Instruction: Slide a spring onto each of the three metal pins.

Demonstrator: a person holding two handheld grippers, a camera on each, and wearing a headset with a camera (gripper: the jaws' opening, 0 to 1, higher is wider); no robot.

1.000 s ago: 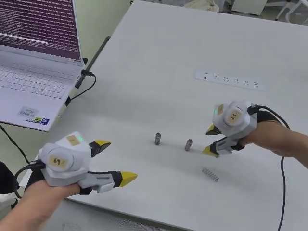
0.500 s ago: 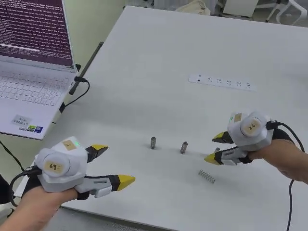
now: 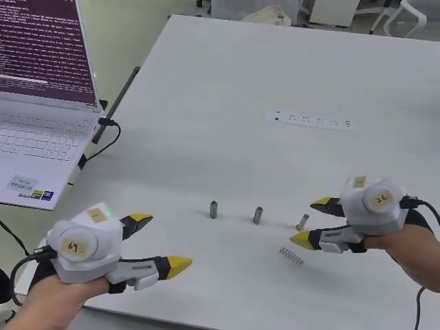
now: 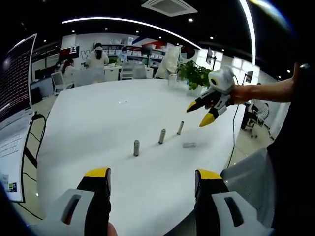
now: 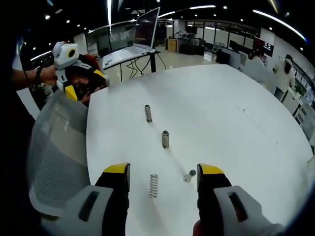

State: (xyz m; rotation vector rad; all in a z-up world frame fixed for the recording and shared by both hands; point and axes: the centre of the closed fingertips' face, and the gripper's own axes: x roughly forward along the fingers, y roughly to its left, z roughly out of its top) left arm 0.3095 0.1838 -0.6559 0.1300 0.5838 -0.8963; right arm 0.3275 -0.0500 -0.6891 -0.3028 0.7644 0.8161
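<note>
My left gripper (image 3: 161, 240) sits at the lower left of the head view, jaws spread wide with nothing between them, yellow tips pointing right. My right gripper (image 3: 309, 221) sits at the right edge, jaws likewise parted, tips pointing left.

Three pins (image 3: 258, 215) in row on table (image 3: 206, 103); loose spring (image 3: 291, 255) before rightmost pin (image 3: 302, 222); power strip (image 3: 313, 120) behind.

Bright, even overhead light w/ soft shadows (fisheye views bend at edges), all sharp.
</note>
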